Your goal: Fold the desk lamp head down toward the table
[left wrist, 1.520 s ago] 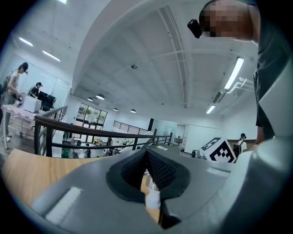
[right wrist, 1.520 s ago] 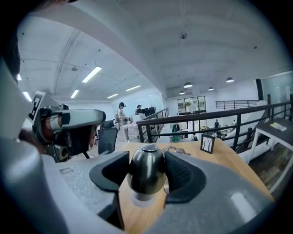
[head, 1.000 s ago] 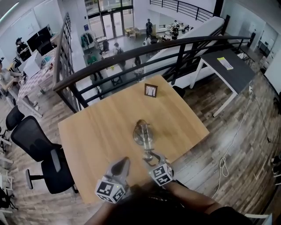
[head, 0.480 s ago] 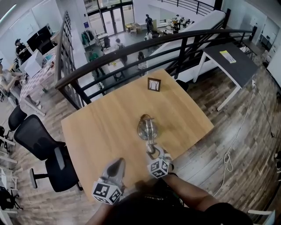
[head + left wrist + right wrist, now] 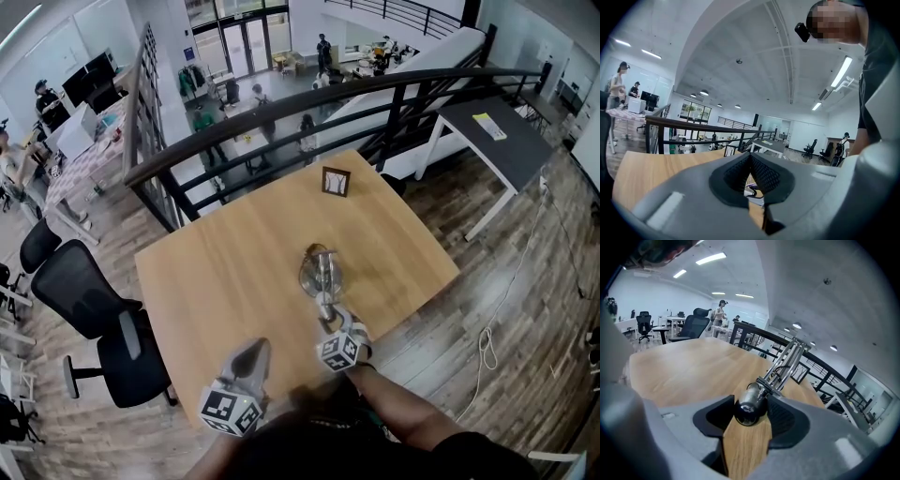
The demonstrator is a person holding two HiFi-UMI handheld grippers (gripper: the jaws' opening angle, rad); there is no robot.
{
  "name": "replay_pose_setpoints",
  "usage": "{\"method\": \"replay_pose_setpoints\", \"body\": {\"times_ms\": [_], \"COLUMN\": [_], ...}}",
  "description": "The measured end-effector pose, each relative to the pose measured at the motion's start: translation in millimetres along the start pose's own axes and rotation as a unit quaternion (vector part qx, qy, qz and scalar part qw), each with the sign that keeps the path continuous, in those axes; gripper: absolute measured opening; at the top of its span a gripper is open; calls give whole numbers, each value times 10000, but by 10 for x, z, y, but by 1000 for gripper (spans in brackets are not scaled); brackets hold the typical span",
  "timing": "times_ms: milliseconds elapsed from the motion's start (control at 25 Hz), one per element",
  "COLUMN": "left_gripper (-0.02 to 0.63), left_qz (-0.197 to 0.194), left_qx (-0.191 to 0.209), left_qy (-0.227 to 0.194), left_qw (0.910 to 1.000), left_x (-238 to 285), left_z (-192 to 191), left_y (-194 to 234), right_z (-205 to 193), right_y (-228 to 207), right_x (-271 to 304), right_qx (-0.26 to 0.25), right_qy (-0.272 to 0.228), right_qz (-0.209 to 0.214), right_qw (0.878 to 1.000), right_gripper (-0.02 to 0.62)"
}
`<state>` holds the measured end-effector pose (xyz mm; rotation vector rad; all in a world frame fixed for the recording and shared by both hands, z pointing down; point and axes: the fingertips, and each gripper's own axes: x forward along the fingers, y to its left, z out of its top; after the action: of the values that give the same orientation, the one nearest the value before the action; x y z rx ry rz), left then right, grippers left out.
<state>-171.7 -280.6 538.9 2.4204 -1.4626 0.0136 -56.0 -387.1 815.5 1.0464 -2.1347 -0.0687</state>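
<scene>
Head view: wooden table (image 5: 225, 272) sits corner-on and fills the middle of the frame. Black railing (image 5: 281, 112) runs just behind its two far edges, with a drop to a lower floor beyond. Plank floor (image 5: 525, 281) is open along the right edge. Black office chair (image 5: 80, 295) stands just off the left edge. A dark-topped side table (image 5: 492, 141) stands well apart to the far right.

Table top is bare wood left of centre, a wide free area. Less room on the right and near sides.

Desk lamp (image 5: 319, 272) stands about mid-table, nearer the near-right edge, with its round base on the wood. Its arm (image 5: 787, 364), a bundle of metal rods, slopes from the base toward the person.

Right gripper (image 5: 330, 322) is over the near-right part of the table, pointing down at a slant. Right gripper view: jaws closed on the lamp head (image 5: 747, 409), a small metal cylinder, with a pad pressing each side. Head sits low, with bare wood directly under it.

Left gripper (image 5: 255, 349) hovers by the near edge, well left of the lamp. Left gripper view: jaws (image 5: 750, 157) together at the tips, holding nothing.

Small picture frame (image 5: 336, 181) stands upright near the far corner, close to the railing.
</scene>
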Motion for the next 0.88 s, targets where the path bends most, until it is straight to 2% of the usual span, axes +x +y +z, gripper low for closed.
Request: {"method": "replay_pose_setpoints", "body": {"times_ms": [200, 320, 480, 600, 760, 880], "left_gripper": [2, 2, 2, 2, 2, 2], "left_qz": [-89, -170, -312, -464, -732, -839], "left_qx": [-3, -1, 26, 14, -5, 8], "left_qy": [-64, -140, -263, -324, -367, -416], "left_qw": [9999, 9998, 9992, 9984, 9966, 9956], "left_x": [-71, -125, -211, -210, -155, -156], "left_z": [16, 52, 14, -3, -29, -22], "left_y": [-49, -57, -84, -195, -394, -522], "right_z": [0, 83, 320, 608, 1090, 1330], "right_y": [-46, -73, -13, 33, 94, 85], "right_x": [-66, -204, -531, -877, -1430, -1835], "right_qx": [51, 301, 650, 960, 1222, 1580], "right_qy": [148, -3, -418, -830, -1490, -1908], "right_qz": [196, 333, 405, 554, 806, 1026], "right_qw": [9997, 9990, 9962, 9904, 9779, 9634], "right_gripper": [215, 210, 181, 92, 7, 3]}}
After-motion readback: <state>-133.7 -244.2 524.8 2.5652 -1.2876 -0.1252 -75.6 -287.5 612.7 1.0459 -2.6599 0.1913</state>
